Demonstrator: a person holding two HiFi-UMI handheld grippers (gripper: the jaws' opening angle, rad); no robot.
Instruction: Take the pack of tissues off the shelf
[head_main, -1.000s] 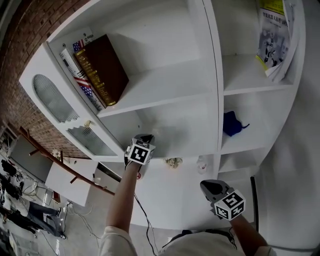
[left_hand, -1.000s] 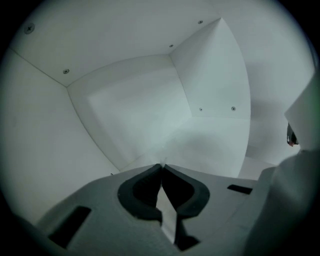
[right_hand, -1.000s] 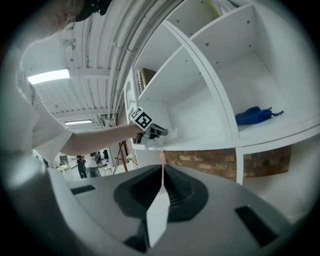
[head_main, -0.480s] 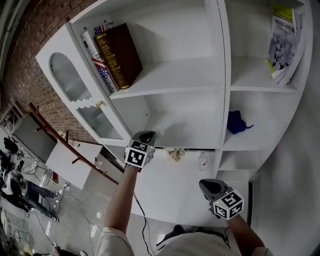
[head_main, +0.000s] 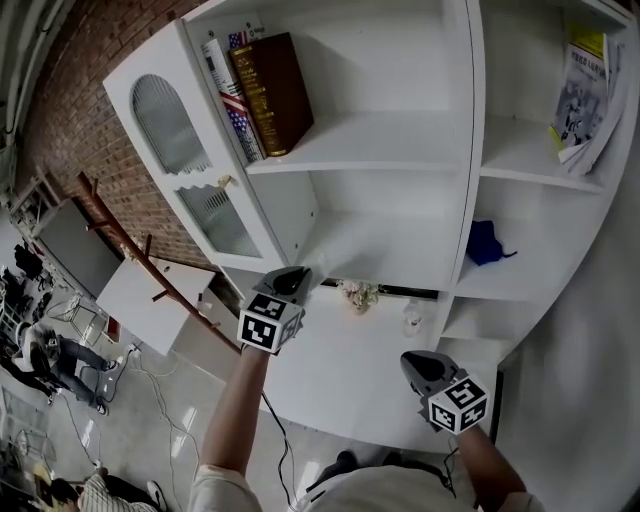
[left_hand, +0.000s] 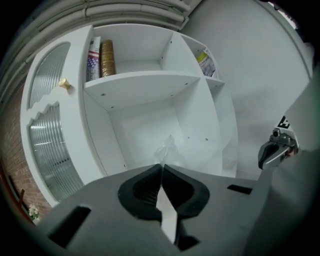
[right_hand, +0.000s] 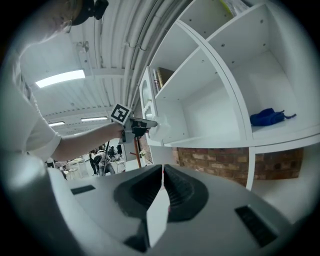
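Cabinet door (head_main: 190, 170): white with ribbed glass panes and a small knob, at the left edge of the shelf unit (head_main: 465, 150).
Books (head_main: 265, 95): a dark red one and a flag-patterned one, leaning on the top shelf near its left end.
Left hand-held gripper (head_main: 300, 273): raised in front of the middle compartment, at the front left corner of its board. The jaws are pressed together, pinching a thin fold of clear wrapper at their tips.
Pack of tissues (left_hand: 167, 148): hangs from that pinch just beyond the jaw tips. It looks pale and translucent, with a crinkled film wrapper that rises to a small peak. It is hard to pick out against the white back wall. From the right gripper view it shows as a whitish lump at the compartment's front left edge. Whether it touches the board cannot be told.
Dried flower sprig (head_main: 358, 293): small, at the back edge of the white surface (head_main: 330, 385) below the shelves.
Small bottle (head_main: 410, 320): pale, just right of the sprig, also at the back edge.
Right hand-held gripper (head_main: 418, 368): held low over the surface's right part, well apart from the shelves. Its jaws are closed with nothing between them.
Blue cloth (head_main: 488, 243): crumpled, in the right-hand compartment.
Magazines (head_main: 585, 85): leaning in the upper right compartment.
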